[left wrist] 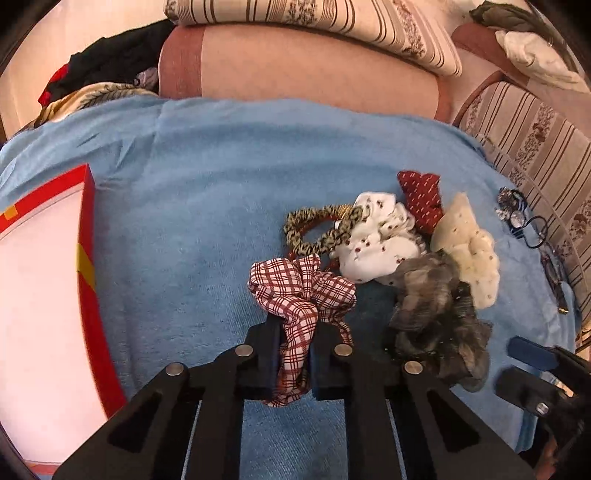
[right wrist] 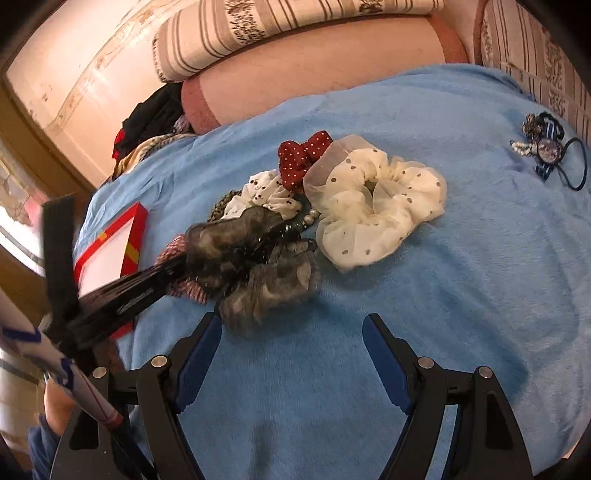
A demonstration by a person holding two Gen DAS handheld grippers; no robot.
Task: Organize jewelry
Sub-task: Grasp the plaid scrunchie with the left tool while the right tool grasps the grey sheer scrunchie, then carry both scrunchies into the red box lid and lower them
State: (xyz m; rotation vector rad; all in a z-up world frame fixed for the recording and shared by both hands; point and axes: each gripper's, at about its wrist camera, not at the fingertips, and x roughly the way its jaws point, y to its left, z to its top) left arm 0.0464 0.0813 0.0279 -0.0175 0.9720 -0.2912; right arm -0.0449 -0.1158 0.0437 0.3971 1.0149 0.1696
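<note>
My left gripper (left wrist: pixel 299 326) is shut on a red-and-white plaid scrunchie (left wrist: pixel 295 284), pinching its near loop against the blue towel (left wrist: pixel 184 221). Behind it lies a heap: a leopard-print scrunchie (left wrist: pixel 321 229), a white dotted one (left wrist: pixel 376 240), a red dotted bow (left wrist: pixel 421 195), a cream dotted scrunchie (right wrist: pixel 376 206) and a grey sheer one (right wrist: pixel 266 273). My right gripper (right wrist: pixel 292 319) stands open just in front of the grey scrunchie, its left fingertip close to the fabric, nothing between its pads. A red box with a white inside (left wrist: pixel 37 295) lies at the left.
Small hair ties with charms and a thin elastic (right wrist: pixel 546 151) lie at the towel's far right. Striped sofa cushions (left wrist: pixel 332 22) rise behind the towel, and dark clothes (left wrist: pixel 110 62) are piled at the back left. Bare towel stretches between the box and the heap.
</note>
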